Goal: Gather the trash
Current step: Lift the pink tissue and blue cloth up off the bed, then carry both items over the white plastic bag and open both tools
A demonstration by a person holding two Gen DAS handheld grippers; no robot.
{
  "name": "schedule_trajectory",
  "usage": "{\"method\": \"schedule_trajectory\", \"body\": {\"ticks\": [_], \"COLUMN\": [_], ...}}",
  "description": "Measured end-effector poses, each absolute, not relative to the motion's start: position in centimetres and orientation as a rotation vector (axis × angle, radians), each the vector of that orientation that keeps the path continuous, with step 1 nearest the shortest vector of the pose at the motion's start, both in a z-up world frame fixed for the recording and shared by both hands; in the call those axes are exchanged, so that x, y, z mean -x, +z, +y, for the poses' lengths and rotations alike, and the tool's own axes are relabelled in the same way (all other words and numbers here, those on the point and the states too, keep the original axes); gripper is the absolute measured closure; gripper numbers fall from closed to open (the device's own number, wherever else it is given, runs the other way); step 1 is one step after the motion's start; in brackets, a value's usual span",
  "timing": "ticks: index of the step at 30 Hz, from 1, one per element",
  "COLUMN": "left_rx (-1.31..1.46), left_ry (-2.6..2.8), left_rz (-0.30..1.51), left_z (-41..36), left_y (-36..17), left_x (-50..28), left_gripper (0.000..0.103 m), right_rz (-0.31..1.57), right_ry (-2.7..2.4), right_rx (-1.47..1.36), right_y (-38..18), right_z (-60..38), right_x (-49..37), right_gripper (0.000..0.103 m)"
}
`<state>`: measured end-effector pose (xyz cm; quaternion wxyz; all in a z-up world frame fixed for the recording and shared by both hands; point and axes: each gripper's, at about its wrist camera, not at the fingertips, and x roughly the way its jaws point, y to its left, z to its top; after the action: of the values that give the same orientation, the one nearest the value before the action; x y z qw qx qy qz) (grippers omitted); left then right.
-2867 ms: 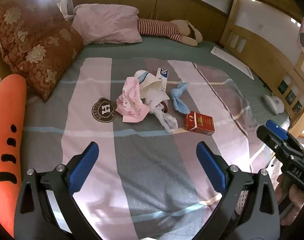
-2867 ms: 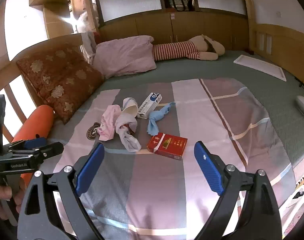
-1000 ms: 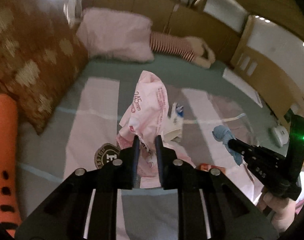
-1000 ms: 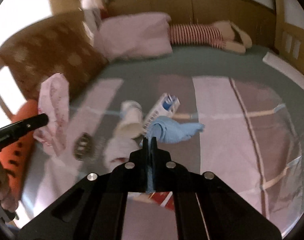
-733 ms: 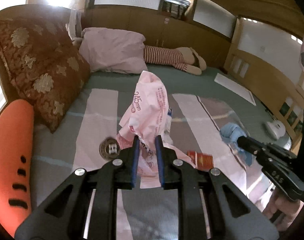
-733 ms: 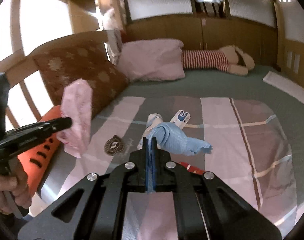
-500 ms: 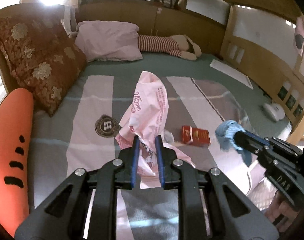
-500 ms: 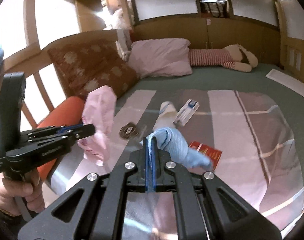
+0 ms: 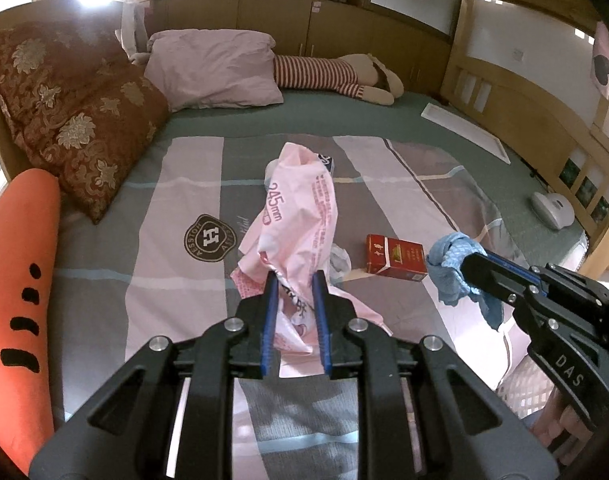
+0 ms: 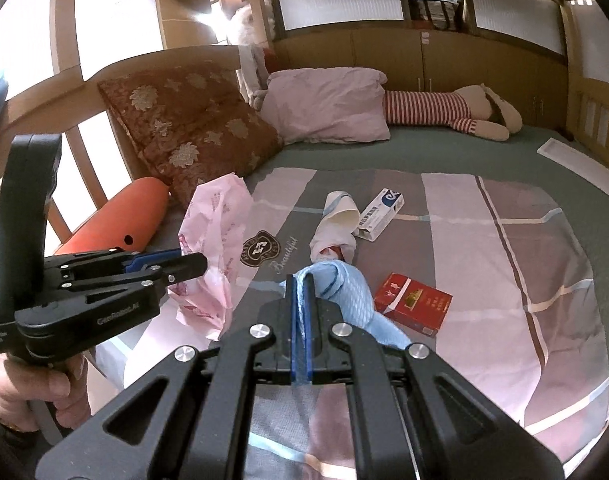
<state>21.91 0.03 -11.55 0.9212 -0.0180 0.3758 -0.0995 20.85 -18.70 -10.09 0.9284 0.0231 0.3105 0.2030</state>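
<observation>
My left gripper point(image 9: 295, 280) is shut on a crumpled pink plastic bag point(image 9: 300, 216) and holds it up above the striped bedspread; the bag also shows in the right wrist view point(image 10: 214, 248). My right gripper point(image 10: 302, 284) is shut on a light blue cloth point(image 10: 344, 284), held in the air; the cloth also shows in the left wrist view point(image 9: 454, 272). On the bed lie a red cigarette box point(image 10: 412, 304), a white paper cup on a crumpled wrapper point(image 10: 338, 220) and a white-and-blue carton point(image 10: 380, 208).
A brown patterned cushion point(image 9: 64, 120), a pink pillow point(image 9: 212, 68) and a striped plush toy point(image 9: 336, 76) lie at the head of the bed. An orange bolster point(image 9: 16, 280) lies along the left edge. A white mesh basket point(image 9: 524, 388) stands beside the bed at the right.
Both grippers closed on their items, lifted them off the bed and drew back toward the near edge; in the last half second they moved only slightly. The other trash stayed on the bed.
</observation>
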Motion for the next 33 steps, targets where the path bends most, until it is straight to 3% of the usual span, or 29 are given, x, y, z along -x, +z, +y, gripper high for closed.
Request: {"method": "schedule_trajectory", "body": {"ticks": [25, 33], "left_rx": [0.022, 0.019], "left_ry": [-0.227, -0.275], "left_rz": [0.801, 0.805], "left_z": [-0.9, -1.9], "left_y": [-12.5, -12.6], "left_x": [-22.2, -22.0], "left_gripper": [0.084, 0.084], "right_rz": [0.616, 0.487], "right_ry": [0.410, 0.293], "right_rx": [-0.063, -0.197], "right_y": [-9.5, -6.0], "right_z": [-19.4, -28.0], "right_x": [-20.5, -13.5], "right_gripper": [0.099, 0.099]}}
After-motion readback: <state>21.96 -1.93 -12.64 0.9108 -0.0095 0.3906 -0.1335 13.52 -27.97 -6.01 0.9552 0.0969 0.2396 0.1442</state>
